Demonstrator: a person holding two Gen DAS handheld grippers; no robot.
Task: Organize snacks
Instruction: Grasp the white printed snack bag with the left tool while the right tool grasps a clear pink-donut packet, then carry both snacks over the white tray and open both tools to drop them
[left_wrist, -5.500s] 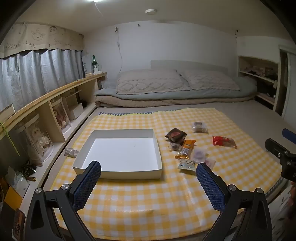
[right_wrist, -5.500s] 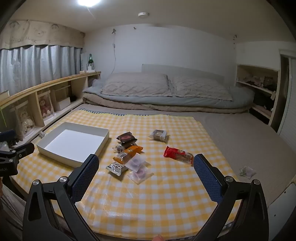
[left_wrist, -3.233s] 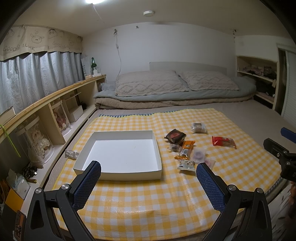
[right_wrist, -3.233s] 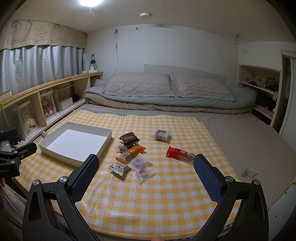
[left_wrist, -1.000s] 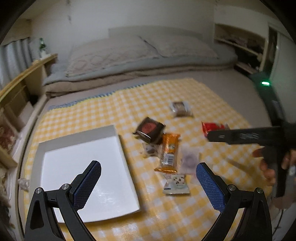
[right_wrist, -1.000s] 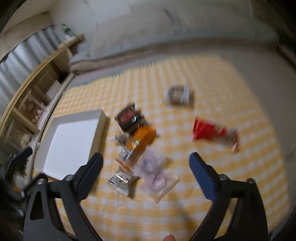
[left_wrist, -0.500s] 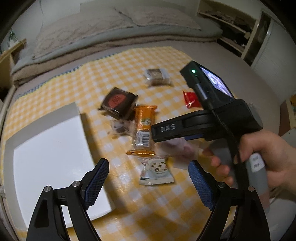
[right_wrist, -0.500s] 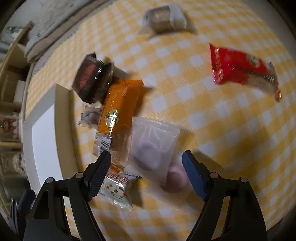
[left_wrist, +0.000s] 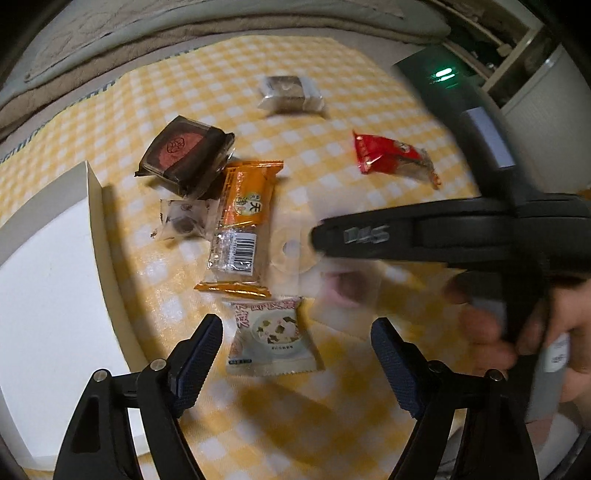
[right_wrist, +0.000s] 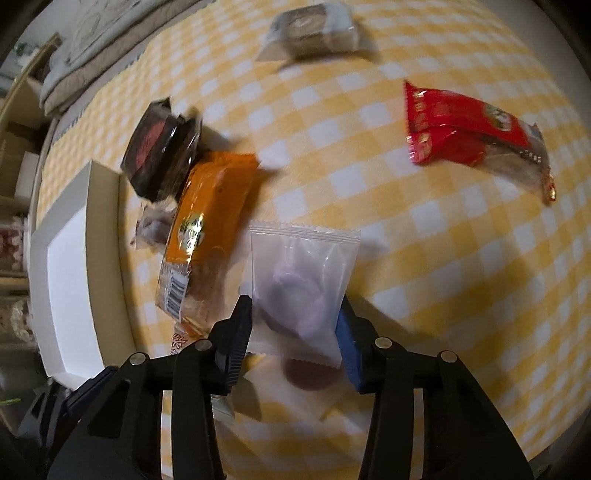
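1. Yellow-and-white checked cloth (right_wrist: 443, 229) covers a bed, with a white tray (left_wrist: 44, 295) at its left edge.
2. Right gripper (right_wrist: 293, 321): its jaws have just been closing, and both pads now touch the edges of a clear packet (right_wrist: 303, 280) holding a purple sweet.
3. Left gripper (left_wrist: 295, 343): its jaws have been narrowing but stand wide, empty, above a pale cookie packet (left_wrist: 269, 339).
4. An orange bar (left_wrist: 243, 221), dark box (left_wrist: 184, 151), red wrapper (right_wrist: 469, 129) and brown cake (right_wrist: 314, 33) lie scattered on the cloth.

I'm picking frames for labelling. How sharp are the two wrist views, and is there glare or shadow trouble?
Left wrist: the right gripper and hand smear; the white cookie packet stays readable.
Right wrist: orange bar and red packet blurred, clear pouch fairly sharp, dark shadow beside it.
Both bend at the edges.
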